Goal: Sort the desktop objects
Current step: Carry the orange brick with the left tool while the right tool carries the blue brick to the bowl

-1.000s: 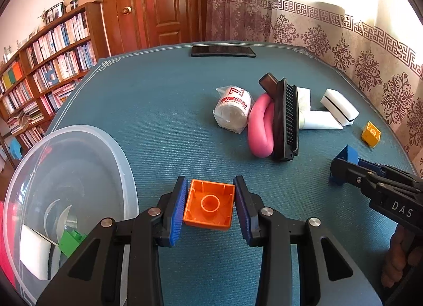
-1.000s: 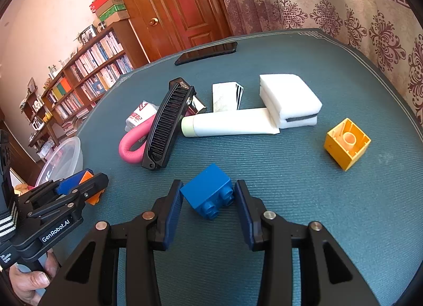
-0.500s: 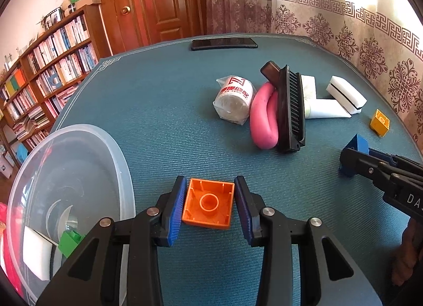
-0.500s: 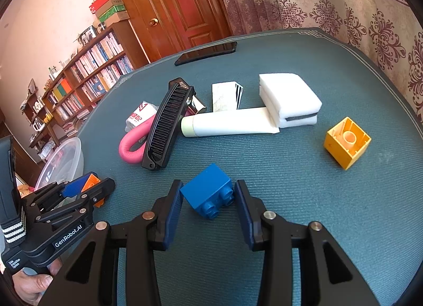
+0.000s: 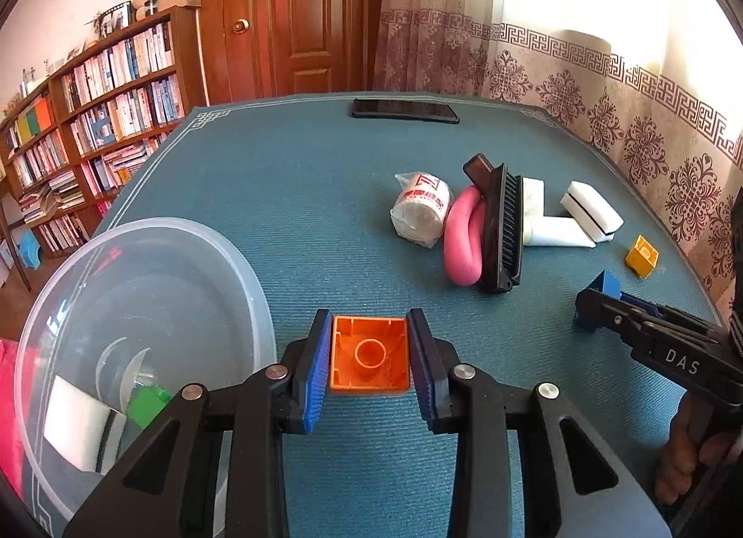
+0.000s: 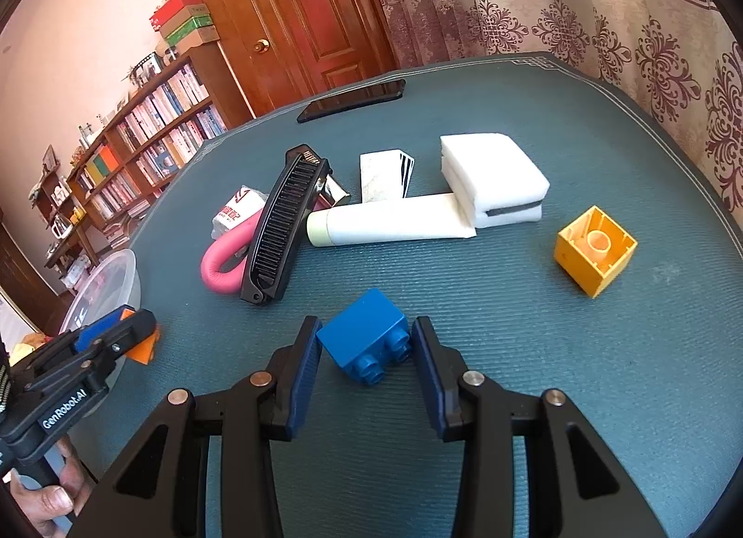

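Closing left gripper (image 5: 370, 359) on orange block (image 5: 370, 356): jaws have just narrowed, pads now clamped on block sides, block between them beside clear bowl (image 5: 153, 259). Means pick secured; you likely carry it to bowl next. Right gripper (image 6: 366, 352) unchanged, fingers apart around blue block (image 6: 364, 339) on mat, contact unclear.

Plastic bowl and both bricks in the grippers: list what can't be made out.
- Clear bowl, left wrist view: the left gripper covers part of its contents, leaving a green piece half seen.
- Orange brick, left wrist view: studded side faces away.
- Blue brick, right wrist view: pad contact with the right gripper unclear.
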Tool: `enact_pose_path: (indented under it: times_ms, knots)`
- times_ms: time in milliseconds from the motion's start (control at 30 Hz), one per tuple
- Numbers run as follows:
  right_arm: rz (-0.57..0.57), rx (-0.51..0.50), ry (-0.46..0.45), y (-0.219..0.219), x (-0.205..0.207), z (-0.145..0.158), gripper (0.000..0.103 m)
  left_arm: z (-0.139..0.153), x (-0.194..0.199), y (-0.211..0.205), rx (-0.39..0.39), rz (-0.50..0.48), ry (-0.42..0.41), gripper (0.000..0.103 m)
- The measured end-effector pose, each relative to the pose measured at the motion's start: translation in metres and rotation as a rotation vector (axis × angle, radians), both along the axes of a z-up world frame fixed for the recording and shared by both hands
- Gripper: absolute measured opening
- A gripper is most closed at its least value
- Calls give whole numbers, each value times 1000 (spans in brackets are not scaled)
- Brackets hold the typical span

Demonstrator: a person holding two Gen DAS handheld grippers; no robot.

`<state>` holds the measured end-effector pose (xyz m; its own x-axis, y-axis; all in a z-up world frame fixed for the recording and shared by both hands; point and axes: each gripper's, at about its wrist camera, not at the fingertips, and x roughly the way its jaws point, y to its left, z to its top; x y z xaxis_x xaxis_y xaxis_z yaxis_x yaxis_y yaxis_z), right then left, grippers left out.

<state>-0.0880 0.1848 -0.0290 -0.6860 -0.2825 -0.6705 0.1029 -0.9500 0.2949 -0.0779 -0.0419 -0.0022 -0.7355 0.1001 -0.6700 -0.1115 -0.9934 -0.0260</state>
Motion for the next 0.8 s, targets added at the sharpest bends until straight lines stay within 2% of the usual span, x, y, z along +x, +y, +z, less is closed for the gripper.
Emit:
enact_pose_path:
  times_ms: [167, 333, 800]
  knots:
    - [-5, 33, 26, -6, 4, 8, 44, 18, 12, -19, 35, 25, 45, 35]
    - [45, 45, 46, -24, 10, 18, 44, 31, 22, -44, 39, 81, 78, 35]
    - [220, 30, 106, -96, 12, 52, 44, 42, 43, -123, 22, 260, 121, 35]
